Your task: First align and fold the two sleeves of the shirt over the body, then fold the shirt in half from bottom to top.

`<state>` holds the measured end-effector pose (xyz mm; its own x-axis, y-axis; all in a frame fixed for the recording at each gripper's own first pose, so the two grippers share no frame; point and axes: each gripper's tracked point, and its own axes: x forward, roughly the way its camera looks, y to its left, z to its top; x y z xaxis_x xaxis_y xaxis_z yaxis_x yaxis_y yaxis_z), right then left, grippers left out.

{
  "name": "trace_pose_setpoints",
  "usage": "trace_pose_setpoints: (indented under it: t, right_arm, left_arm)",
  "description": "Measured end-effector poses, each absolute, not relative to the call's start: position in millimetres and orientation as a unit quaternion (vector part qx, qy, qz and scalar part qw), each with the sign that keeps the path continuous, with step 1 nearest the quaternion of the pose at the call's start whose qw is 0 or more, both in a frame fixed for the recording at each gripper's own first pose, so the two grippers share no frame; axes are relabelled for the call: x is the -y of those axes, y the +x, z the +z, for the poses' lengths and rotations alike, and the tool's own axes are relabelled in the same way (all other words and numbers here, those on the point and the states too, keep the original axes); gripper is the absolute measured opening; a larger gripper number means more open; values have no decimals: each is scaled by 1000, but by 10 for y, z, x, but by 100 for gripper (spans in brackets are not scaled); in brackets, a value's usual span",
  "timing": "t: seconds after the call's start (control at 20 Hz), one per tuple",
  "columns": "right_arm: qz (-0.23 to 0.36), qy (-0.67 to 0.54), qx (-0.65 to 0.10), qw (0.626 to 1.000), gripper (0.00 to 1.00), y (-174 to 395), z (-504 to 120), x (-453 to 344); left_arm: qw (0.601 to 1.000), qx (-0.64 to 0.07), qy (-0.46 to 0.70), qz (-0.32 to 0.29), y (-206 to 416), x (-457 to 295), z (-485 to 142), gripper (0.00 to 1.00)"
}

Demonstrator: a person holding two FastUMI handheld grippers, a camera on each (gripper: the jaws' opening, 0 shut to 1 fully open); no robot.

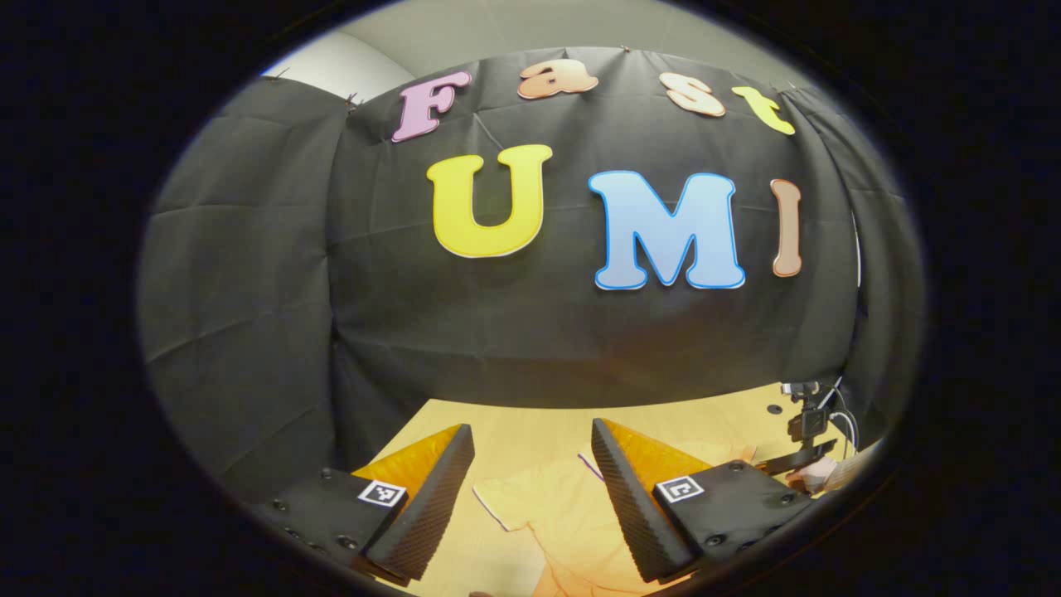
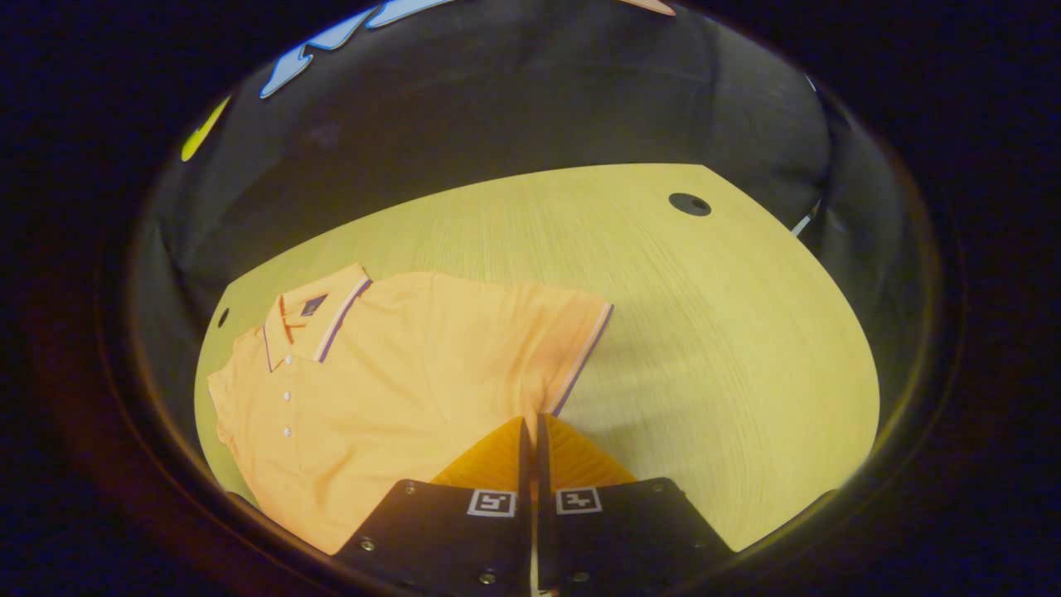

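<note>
An orange polo shirt (image 2: pixel 398 365) lies flat, front up, on the wooden table (image 2: pixel 704 332), its collar (image 2: pixel 315 319) to the far left in the right gripper view. One short sleeve (image 2: pixel 547 340) with a striped cuff spreads out toward me. My right gripper (image 2: pixel 531 423) is shut, its tips on that sleeve's lower cuff corner. My left gripper (image 1: pixel 530 431) hangs open above the table, and the shirt's other sleeve (image 1: pixel 530 506) shows below and between its fingers without touching them. Farther off in the left gripper view are the right gripper (image 1: pixel 796 458) and a hand (image 1: pixel 816 474).
A small camera on a stand (image 1: pixel 802 414) with cables sits at the table's far right edge. A round dark cable hole (image 2: pixel 690 204) is in the tabletop beyond the shirt. Black cloth walls close the table in at the back and sides.
</note>
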<state>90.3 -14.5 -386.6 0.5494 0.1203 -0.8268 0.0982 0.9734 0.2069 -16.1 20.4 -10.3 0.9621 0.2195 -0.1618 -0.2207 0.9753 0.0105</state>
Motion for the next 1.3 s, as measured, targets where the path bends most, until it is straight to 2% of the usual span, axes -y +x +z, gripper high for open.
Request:
trace_pose_setpoints:
  t: [0.25, 0.55, 0.8, 1.1, 1.2, 1.25, 1.3]
  right_arm:
    - [10, 136, -431, 892, 3, 1094, -3491, -142]
    - [97, 82, -394, 910, 3, 1195, -3086, -839]
    - [156, 46, -398, 903, 3, 1027, -3119, -1414]
    - [177, 8, -419, 891, 4, 877, -3329, -1649]
    - [183, 8, -430, 884, 7, 831, -3384, -1686]
    - [180, 5, -433, 883, 13, 833, -3400, -1670]
    - [176, 2, -432, 884, 13, 843, -3406, -1642]
  left_arm:
    - [990, -86, -5, 116, -163, -205, -98, 94]
    - [989, -88, -7, 118, -169, -214, -100, 94]
    - [988, -90, -4, 126, -178, -228, -103, 94]
    - [985, -97, -9, 142, -189, -248, -128, 94]
    - [984, -101, -8, 146, -189, -259, -137, 94]
    - [984, -102, -10, 149, -174, -262, -137, 94]
    - [983, -103, -11, 149, -183, -257, -143, 94]
